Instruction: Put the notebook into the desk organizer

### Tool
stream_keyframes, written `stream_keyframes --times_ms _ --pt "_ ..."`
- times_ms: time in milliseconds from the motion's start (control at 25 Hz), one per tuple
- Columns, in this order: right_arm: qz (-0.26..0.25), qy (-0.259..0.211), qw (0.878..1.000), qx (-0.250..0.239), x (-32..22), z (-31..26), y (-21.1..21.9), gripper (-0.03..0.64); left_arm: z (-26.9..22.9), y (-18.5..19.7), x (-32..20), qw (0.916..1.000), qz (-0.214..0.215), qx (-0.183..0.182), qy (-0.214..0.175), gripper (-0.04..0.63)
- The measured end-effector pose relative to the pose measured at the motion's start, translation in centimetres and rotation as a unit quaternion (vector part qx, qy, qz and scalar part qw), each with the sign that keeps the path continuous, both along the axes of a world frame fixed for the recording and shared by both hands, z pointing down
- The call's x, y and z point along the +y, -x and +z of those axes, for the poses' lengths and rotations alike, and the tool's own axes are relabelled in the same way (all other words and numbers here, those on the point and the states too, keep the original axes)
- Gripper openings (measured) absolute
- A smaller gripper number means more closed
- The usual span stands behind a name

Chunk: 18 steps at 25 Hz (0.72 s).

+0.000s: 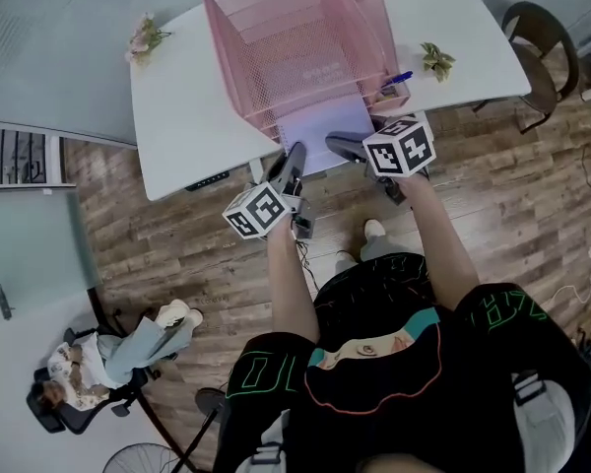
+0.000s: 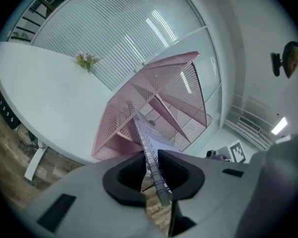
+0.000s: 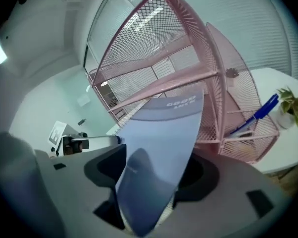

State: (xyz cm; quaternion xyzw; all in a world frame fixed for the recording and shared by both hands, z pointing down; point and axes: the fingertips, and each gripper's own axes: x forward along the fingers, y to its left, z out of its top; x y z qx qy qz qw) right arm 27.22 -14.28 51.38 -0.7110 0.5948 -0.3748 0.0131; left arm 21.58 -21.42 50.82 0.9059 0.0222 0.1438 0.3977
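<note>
A pink mesh desk organizer (image 1: 276, 28) stands on the white table (image 1: 177, 116). A lavender spiral notebook (image 1: 320, 131) lies with its far end in the lowest tier and its near end out over the table's edge. My left gripper (image 1: 294, 158) is at its left edge, shut on the spiral spine (image 2: 148, 148), which runs up between the pads toward the organizer (image 2: 164, 93). My right gripper (image 1: 347, 146) is at the right side. In the right gripper view the jaws (image 3: 151, 175) stand wide open, the notebook's cover (image 3: 164, 133) slanting loosely between them toward the organizer (image 3: 159, 48).
A blue pen (image 1: 397, 79) sticks out of the organizer's side compartment (image 3: 256, 114). Small plants (image 1: 146, 37) (image 1: 436, 60) stand on the table at either side. A chair (image 1: 537, 42) is at the far right. A person in an office chair (image 1: 98, 363) sits lower left.
</note>
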Motion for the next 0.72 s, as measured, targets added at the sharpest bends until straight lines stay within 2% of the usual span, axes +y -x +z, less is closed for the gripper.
stream_keyframes --times_ms 240,440,480,520,600,640,720 --pt "0.019 0.027 0.998 0.053 2.6 -0.9 -1.7 0.284 0.0 -0.8 -0.5 0.9998 -0.018 0.004 0.004 0.080" --pt "0.055 -0.003 0.993 0.102 4.3 -4.5 -3.3 0.281 0.3 -1.3 -1.1 0.9998 -0.017 -0.005 0.009 0.094" --pt "0.038 -0.018 0.993 0.107 4.1 -5.3 -2.7 0.276 0.2 -1.3 -1.2 0.9997 -0.017 -0.009 0.013 0.097" --pt "0.008 -0.030 0.993 0.113 3.7 -5.9 -1.5 0.237 0.2 -1.4 -1.3 0.9997 -0.018 -0.012 0.013 0.098" --pt "-0.071 -0.032 0.987 0.143 3.0 -6.1 1.5 0.084 0.3 -1.4 -1.4 0.9996 -0.023 -0.019 0.002 0.103" --pt "-0.118 -0.019 0.980 0.162 2.8 -5.7 3.2 0.008 0.3 -1.5 -1.3 0.9994 -0.024 -0.023 -0.005 0.109" --pt "-0.215 0.028 0.959 0.182 2.6 -3.9 6.6 0.006 0.2 -1.6 -1.3 0.9992 -0.026 -0.025 -0.014 0.115"
